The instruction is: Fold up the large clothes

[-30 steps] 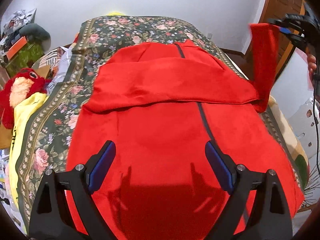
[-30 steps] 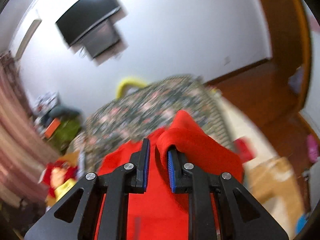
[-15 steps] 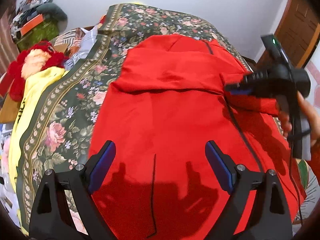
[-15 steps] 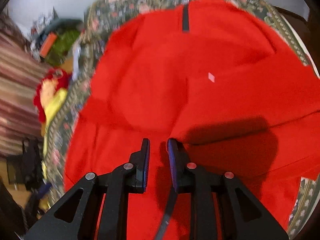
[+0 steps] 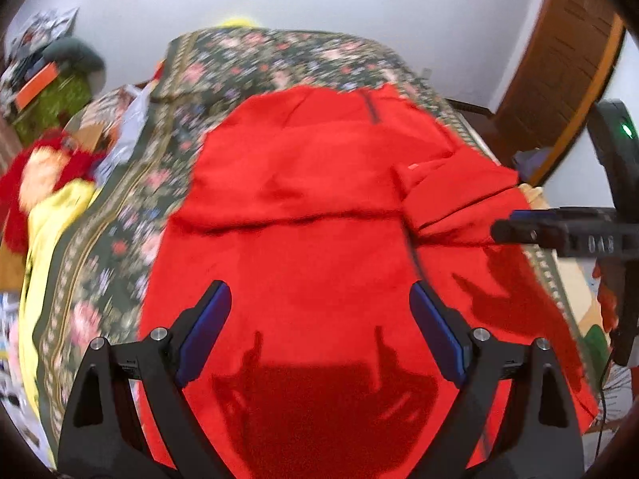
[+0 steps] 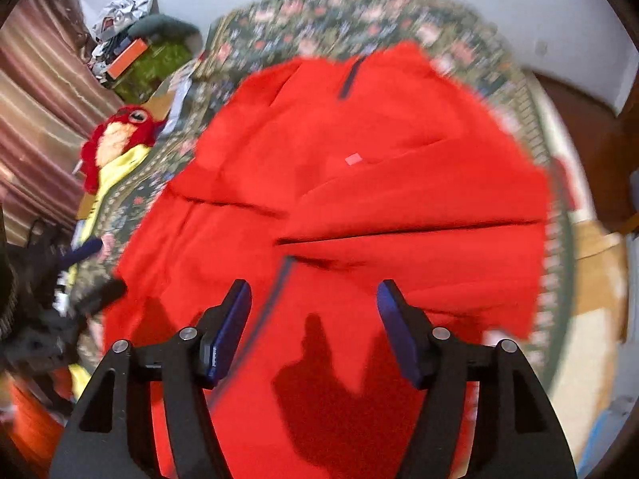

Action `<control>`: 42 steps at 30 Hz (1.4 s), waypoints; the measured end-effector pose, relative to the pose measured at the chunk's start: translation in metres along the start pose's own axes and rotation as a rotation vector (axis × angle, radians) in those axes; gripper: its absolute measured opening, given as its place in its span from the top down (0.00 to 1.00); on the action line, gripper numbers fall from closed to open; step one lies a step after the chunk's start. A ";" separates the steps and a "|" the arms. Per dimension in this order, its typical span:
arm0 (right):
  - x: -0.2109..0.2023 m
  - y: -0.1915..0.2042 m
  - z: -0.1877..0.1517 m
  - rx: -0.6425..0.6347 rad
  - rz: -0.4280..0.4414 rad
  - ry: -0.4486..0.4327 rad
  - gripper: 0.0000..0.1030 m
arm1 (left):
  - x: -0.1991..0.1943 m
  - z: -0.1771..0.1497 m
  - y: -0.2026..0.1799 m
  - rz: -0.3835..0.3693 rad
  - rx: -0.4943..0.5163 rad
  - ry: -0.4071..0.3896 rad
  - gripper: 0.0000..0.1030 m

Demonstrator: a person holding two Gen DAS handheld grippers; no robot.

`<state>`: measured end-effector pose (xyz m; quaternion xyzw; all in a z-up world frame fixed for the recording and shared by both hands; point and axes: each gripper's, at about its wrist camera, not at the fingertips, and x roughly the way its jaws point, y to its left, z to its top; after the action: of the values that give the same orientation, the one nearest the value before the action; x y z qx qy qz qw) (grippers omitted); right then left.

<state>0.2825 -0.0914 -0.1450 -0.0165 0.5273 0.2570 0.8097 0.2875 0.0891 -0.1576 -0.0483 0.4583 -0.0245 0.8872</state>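
Red garment (image 5: 319, 247) lies spread on the floral bedspread (image 5: 120, 247), both sleeves folded across its chest. Left tool (image 5: 319, 335) hangs above the near hem, jaws wide, empty. Right tool (image 6: 315, 327), jaws just opened and holding nothing, sits over the garment's right side.

Motion blur smears the floral bedspread (image 6: 399, 12) in the right wrist view, so its pattern cannot be read. The red garment (image 5: 319, 279) runs off the bottom edge in both views. The right gripper (image 5: 519, 231) is cut off at the left wrist view's right edge, with only one fingertip showing.
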 end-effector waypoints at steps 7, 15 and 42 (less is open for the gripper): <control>-0.025 -0.048 -0.018 0.021 -0.138 -0.114 0.22 | 0.030 0.054 -0.059 -0.064 0.098 0.002 0.12; -0.017 -0.103 -0.026 0.144 -0.177 -0.137 0.22 | 0.106 0.102 -0.118 -0.159 0.193 0.114 0.12; 0.052 -0.138 -0.029 0.212 -0.131 -0.034 0.18 | 0.180 0.151 -0.143 -0.172 0.184 0.103 1.00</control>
<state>0.3333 -0.1991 -0.2361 0.0391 0.5356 0.1466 0.8307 0.5151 -0.0591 -0.2012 -0.0043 0.4930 -0.1448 0.8579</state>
